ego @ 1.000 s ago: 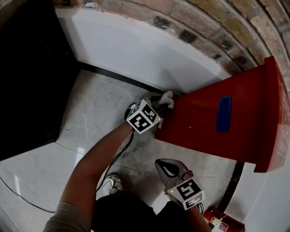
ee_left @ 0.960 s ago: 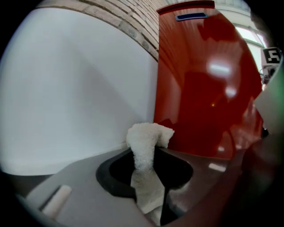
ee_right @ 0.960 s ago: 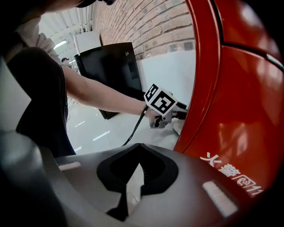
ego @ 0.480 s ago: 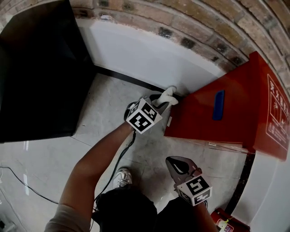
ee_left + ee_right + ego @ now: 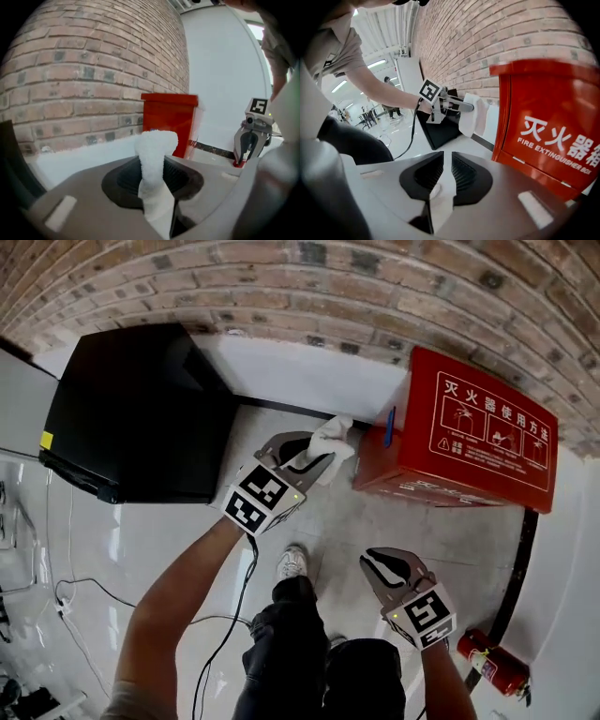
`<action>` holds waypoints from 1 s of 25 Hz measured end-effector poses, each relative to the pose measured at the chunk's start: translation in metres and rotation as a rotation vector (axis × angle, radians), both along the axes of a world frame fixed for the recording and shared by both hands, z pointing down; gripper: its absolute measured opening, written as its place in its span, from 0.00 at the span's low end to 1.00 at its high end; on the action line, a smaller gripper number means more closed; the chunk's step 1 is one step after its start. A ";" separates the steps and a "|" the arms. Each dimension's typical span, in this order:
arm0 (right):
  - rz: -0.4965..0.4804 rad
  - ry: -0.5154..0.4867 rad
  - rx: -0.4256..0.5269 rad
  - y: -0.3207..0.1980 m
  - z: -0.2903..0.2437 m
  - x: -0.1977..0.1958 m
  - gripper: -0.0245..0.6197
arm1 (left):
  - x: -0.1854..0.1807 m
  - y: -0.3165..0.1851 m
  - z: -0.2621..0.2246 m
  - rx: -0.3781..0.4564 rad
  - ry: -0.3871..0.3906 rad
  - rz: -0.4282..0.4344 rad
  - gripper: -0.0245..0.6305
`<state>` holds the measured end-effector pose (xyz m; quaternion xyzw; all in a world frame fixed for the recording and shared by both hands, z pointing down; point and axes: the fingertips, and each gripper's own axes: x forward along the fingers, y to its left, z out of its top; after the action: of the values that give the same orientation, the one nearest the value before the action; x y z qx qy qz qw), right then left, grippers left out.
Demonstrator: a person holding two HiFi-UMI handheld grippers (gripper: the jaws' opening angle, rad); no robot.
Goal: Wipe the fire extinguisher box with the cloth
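Note:
The red fire extinguisher box [image 5: 469, 437] stands against the brick wall, its printed face showing; it is also in the left gripper view [image 5: 168, 122] and the right gripper view [image 5: 553, 136]. My left gripper [image 5: 317, 454] is shut on a white cloth [image 5: 330, 439], held in the air just left of the box and apart from it. The cloth [image 5: 155, 150] sticks up between the jaws. My right gripper [image 5: 375, 562] hangs lower, in front of the box. Its jaws have just been opening to a narrow gap [image 5: 446, 171] with nothing between them.
A black cabinet [image 5: 141, 418] stands on the floor to the left, by the white wall base [image 5: 300, 371]. A red fire extinguisher [image 5: 492, 662] lies at the lower right. A black cable [image 5: 225, 615] trails from the left gripper past the person's shoe [image 5: 292, 563].
Both grippers have risen. The left one lifted the cloth away from the box's left side. The right jaws parted a little. The box's printed face has come into view.

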<state>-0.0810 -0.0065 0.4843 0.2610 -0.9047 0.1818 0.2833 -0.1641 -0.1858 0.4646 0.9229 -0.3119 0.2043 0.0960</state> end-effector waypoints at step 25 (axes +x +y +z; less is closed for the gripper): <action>0.132 -0.176 0.127 0.071 -0.233 0.163 0.31 | 0.249 0.243 -0.247 -0.258 0.191 0.616 0.22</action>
<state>0.0824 0.0643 0.2510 0.3203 -0.9167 0.1644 0.1733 0.0846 0.0568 0.2176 0.9690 0.0200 0.1742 0.1742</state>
